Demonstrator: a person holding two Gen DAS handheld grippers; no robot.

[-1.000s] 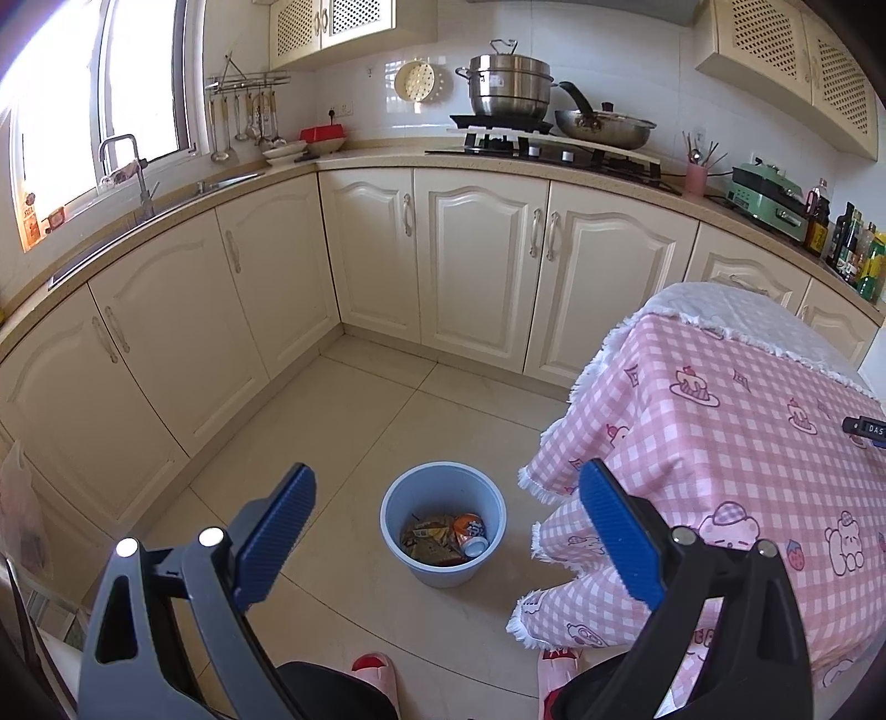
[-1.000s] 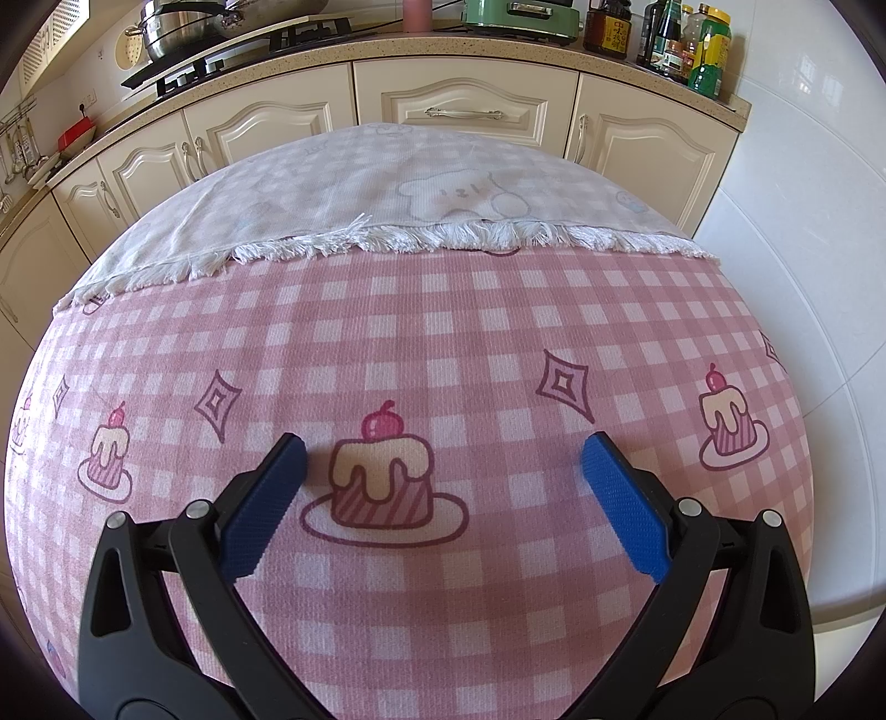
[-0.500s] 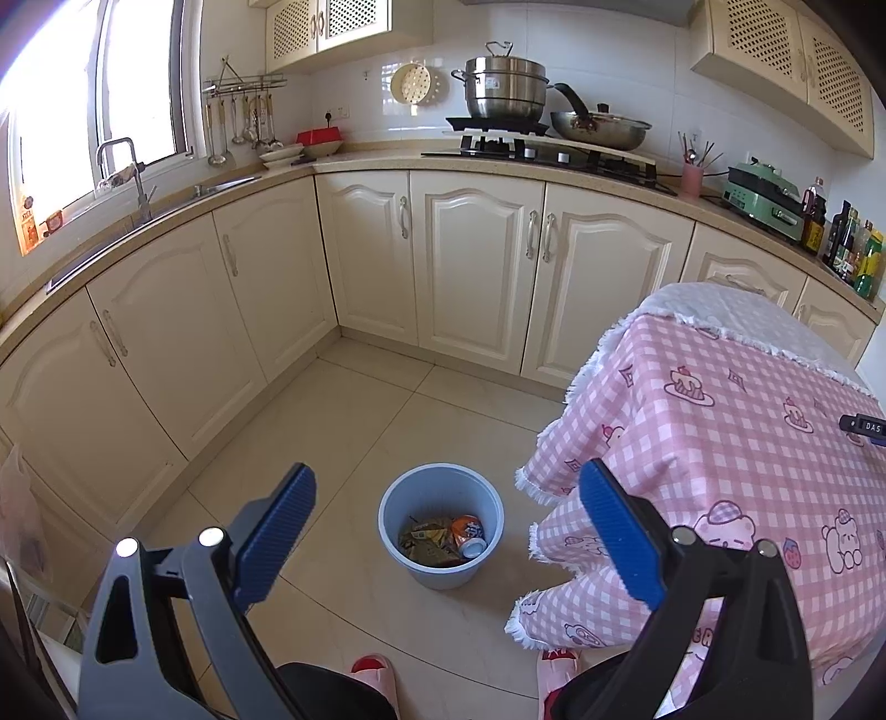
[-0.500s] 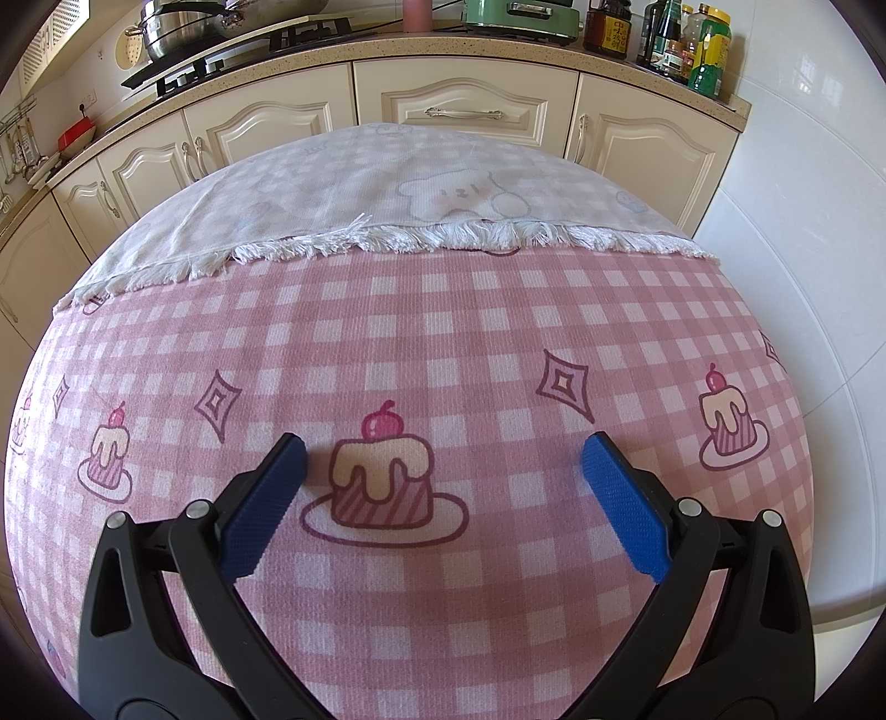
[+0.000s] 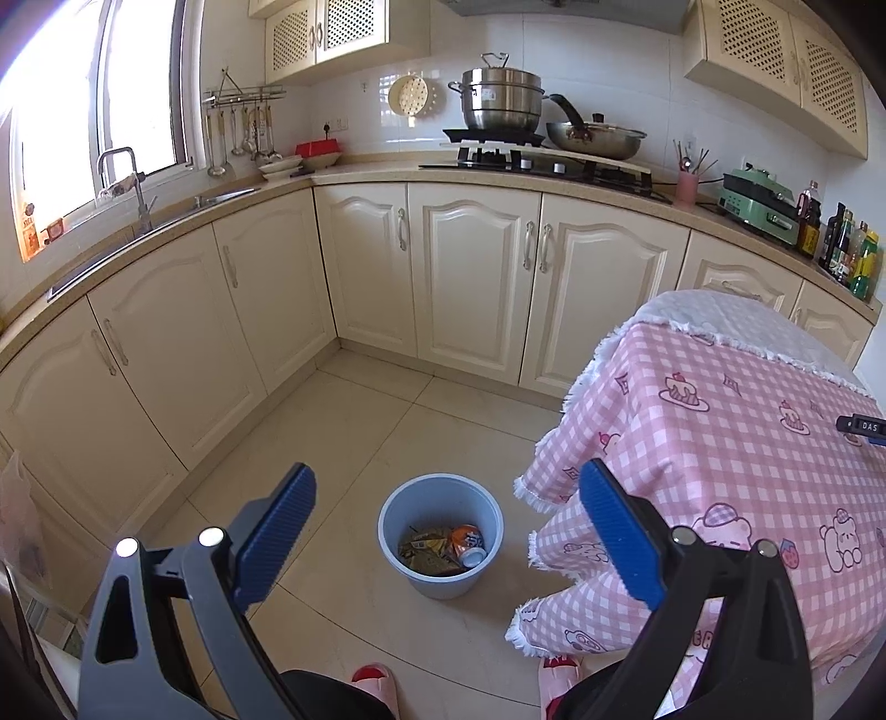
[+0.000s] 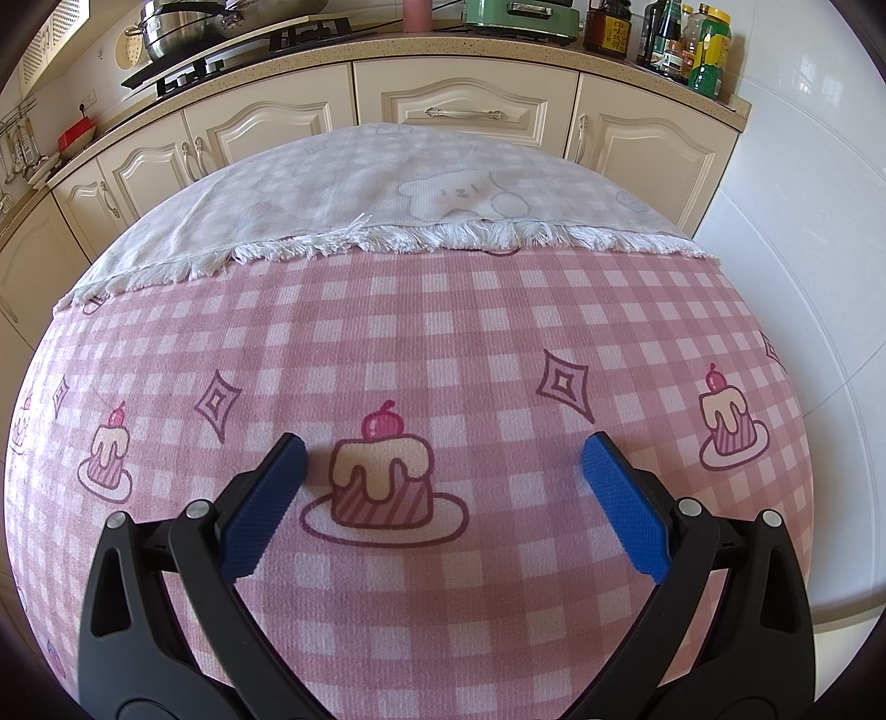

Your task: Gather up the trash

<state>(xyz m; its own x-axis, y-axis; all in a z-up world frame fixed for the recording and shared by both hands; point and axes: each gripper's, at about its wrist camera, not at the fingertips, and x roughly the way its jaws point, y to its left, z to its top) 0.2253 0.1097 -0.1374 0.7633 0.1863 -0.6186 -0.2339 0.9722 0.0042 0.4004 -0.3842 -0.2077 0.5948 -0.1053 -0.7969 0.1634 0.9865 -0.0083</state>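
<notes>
Left wrist view, closest: my left gripper (image 5: 446, 501) hangs up in the air with its jaws spread wide. Nothing is between them.
Right wrist view, closest: my right gripper (image 6: 440, 462) is low over the table, jaws spread wide too, and it grips nothing. I see a cake picture on the cloth between the blue pads (image 6: 266, 507), but that is only a drawing.
By my feet: two pink slippers (image 5: 376, 678) show at the bottom, on the tile floor (image 5: 354, 421).
Trash bin: the blue bin (image 5: 440, 534) stands on the floor, just beside the hanging edge of the pink tablecloth (image 5: 736, 443).
How the trash looks: inside the bin lie a crumpled orange can (image 5: 468, 543) and some brown and yellow wrappers (image 5: 423, 551). They sit low in the bin, so there is lots of room left.
Table top: the pink checked cloth (image 6: 443, 332) looks bare from here. A white fringed cloth (image 6: 421, 188) covers the far part. I see no trash on either one.
Step in hand: I think I am between picks, or close to done, since the only trash I can find is already in the bin.
Next move: I would look around for more trash, then open my jaws over it, pinch it softly, and drop it into the bin.
Far away: cream cupboards (image 5: 476, 277), a big silver pot (image 5: 501, 99) on the stove, and bottles (image 6: 686, 44) on the counter.
</notes>
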